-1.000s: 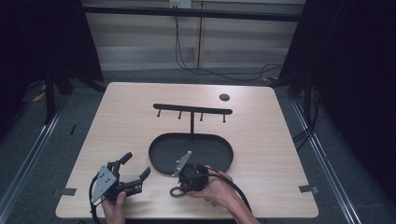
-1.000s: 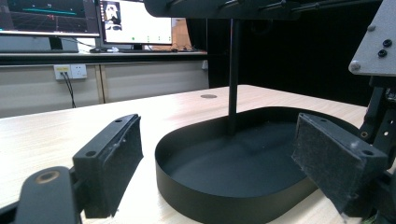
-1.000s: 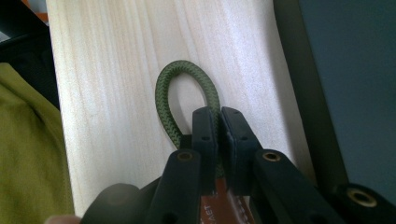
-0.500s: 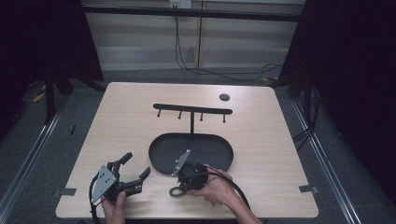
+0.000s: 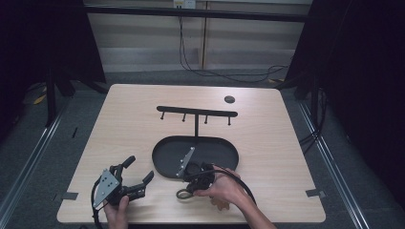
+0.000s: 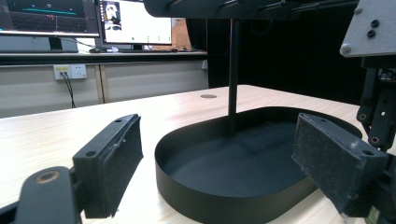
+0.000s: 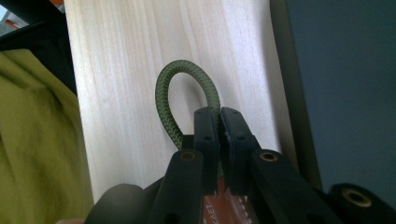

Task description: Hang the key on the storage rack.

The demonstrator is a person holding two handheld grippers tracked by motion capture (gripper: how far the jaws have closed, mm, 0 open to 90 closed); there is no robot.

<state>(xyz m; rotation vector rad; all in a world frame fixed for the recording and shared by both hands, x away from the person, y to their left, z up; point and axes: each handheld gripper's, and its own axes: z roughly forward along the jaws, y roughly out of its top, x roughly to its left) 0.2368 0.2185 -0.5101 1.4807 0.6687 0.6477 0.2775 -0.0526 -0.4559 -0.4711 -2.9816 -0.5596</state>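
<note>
Versus the frame a second back I see almost nothing changed in the high view; right gripper (image 5: 187,192) sits at lower centre of the frame as before, maybe nudged a hair; left gripper (image 5: 138,176) at lower left has not moved; tray, rack and table unchanged.

Right gripper: jaws together, clamped on the green cord loop (image 7: 187,95); in the right gripper view the loop arcs up out of the pinched pads over the pale wood, and a brown leather tab (image 7: 229,207) with stamped lettering shows below the pads at bottom centre; I can't read the letters. In the high view the loop (image 5: 183,193) lies on the table just below the tray's near rim, left of my right hand (image 5: 224,188).

Left gripper: jaws apart, nothing between them; the left gripper view looks across the table at the tray (image 6: 187,186) with one pad at lower left and one at lower right of the frame.

Counts: two grippers; one cord loop; one black oval tray (image 5: 162,160); one T-shaped rack (image 5: 197,112) standing up from the tray's far end, four pegs hanging under its bar; one small dark round disc (image 5: 229,99) on the table (image 5: 124,119) at upper right of the tabletop; two monitors (image 6: 135,21) at upper left of the left gripper view.
</note>
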